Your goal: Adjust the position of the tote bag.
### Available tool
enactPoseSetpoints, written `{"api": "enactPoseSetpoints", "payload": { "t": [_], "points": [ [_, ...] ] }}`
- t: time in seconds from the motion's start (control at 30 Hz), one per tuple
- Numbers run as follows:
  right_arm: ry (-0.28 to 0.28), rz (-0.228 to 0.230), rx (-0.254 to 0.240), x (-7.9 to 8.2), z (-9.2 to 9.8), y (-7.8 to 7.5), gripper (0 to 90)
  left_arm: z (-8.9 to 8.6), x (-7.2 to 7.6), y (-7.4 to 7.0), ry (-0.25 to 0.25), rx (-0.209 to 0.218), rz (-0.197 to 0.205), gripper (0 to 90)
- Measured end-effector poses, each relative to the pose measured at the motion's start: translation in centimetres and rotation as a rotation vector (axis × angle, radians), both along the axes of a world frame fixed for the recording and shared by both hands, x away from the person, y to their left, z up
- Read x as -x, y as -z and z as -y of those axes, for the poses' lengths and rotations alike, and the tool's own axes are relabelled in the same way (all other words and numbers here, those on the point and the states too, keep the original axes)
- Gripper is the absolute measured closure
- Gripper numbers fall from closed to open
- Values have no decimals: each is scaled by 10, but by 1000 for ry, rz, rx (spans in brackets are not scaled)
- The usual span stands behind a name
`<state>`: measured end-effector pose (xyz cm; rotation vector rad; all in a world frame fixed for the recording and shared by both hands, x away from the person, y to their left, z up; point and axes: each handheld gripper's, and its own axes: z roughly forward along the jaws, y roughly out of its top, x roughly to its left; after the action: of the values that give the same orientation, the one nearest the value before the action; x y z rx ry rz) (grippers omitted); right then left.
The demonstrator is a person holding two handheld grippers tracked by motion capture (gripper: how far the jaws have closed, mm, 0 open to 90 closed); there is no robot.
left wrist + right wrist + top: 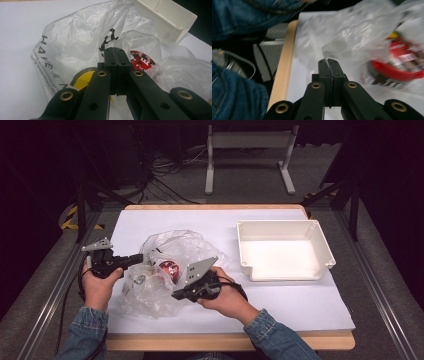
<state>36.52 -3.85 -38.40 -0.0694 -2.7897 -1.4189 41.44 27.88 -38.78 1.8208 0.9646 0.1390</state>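
Both pairs of jaws are pressed together, each pinching a fold of the plastic bag [165, 270]: my left gripper [115, 51] has the film near the printed edge, my right gripper [329, 61] has a flap on the side nearest me. I hold it this way, I judge, to pull the two sides apart and open the mouth so the things inside can come out. The bag lies crumpled on the white sheet toward the left of the table [320, 312], well apart from the white tray [282, 249] on the right, which stands ready, I'd guess, to take the contents. Through the film I see a round red tin [141, 61] and something yellow [83, 81] beside it. The bag's long axis runs roughly from the far side of the table toward me, slanting a little. I cannot tell for sure which way its mouth faces; it looks to open between my two grips
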Motion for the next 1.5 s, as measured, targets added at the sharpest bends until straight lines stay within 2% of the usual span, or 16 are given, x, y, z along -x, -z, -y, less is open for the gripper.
{"api": "enactPoseSetpoints", "payload": {
  "t": [0.03, 0.1, 0.23, 0.33, 0.5, 0.63, 0.73, 0.83, 0.9, 1.03, 1.2, 1.33, 1.43, 1.5],
  "points": [
    [-15, -13, 13, 1, -1, 5, 900, -1, -1, 1, -3, -7, 5, 900],
    [-37, -30, 42, 2, -2, 14, 900, -3, -1, 3, -20, 5, -11, 900],
    [-47, -71, 87, 2, -1, 28, 900, -6, -4, 9, -42, -10, -18, 900],
    [-36, -91, 114, 0, 1, 37, 900, -8, -7, 14, -59, -13, -42, 900],
    [-23, -117, 146, -1, 6, 45, 900, -4, -10, 20, -73, -39, -58, 900],
    [-6, -121, 181, -3, 9, 48, 900, 3, -16, 31, -69, -92, -99, 900],
    [7, -130, 198, -5, 12, 52, 900, 3, -19, 38, -72, -89, -122, 900],
    [19, -136, 173, -7, 15, 52, 864, 4, -17, 36, -71, -74, -111, 900],
    [31, -127, 142, -7, 18, 48, 784, 6, -15, 33, -60, -72, -86, 900],
    [68, -91, 66, -8, 24, 34, 552, 10, -13, 30, -46, -72, -73, 900],
    [121, -63, -19, -11, 39, 12, 446, 9, -13, 31, -43, -76, -75, 900],
    [169, -34, -76, -15, 51, -2, 465, 9, -12, 30, -40, -77, -71, 900],
    [222, -9, -106, -19, 58, -11, 566, 11, -11, 29, -35, -80, -66, 900],
    [257, 5, -108, -21, 60, -16, 670, 12, -11, 28, -28, -84, -54, 900]
  ]
}}
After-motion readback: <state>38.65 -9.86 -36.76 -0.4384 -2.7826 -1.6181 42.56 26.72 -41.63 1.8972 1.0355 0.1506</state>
